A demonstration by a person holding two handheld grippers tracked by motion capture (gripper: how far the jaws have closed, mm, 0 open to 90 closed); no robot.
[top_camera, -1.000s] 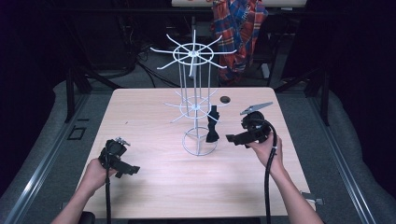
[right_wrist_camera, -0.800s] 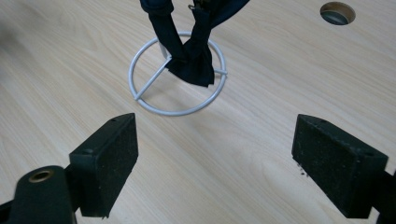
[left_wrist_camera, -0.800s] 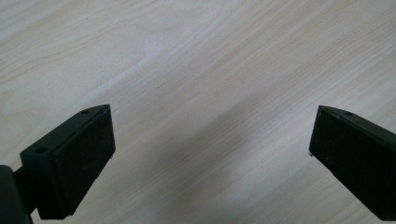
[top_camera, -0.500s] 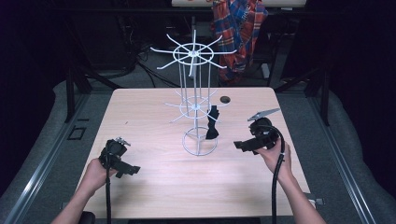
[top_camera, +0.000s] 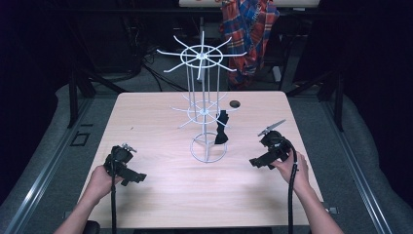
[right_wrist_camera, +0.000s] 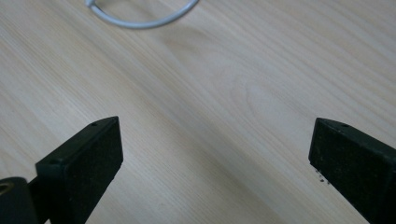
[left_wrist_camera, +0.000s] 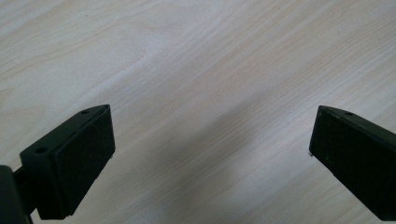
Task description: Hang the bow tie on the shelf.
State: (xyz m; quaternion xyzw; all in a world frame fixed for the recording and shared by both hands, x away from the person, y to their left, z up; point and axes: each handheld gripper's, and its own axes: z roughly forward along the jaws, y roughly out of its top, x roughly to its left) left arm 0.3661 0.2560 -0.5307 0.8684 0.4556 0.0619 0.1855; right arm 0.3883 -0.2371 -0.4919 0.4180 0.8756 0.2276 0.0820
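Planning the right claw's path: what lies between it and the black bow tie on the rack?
Bare tabletop separates right claw from bow tie, per the high view.

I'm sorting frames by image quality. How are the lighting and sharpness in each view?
High view: the table is brightly lit against very dark surroundings, and the white wire rack reads reasonably sharp. Left gripper view: the wood grain is crisp, with a soft shadow between the open jaws. Right gripper view: even light, and the rack's base ring is slightly soft.

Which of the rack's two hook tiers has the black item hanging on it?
The lower tier, about halfway up the white wire rack. The black item hangs from a hook on its right side; the top wheel's hooks are all bare.
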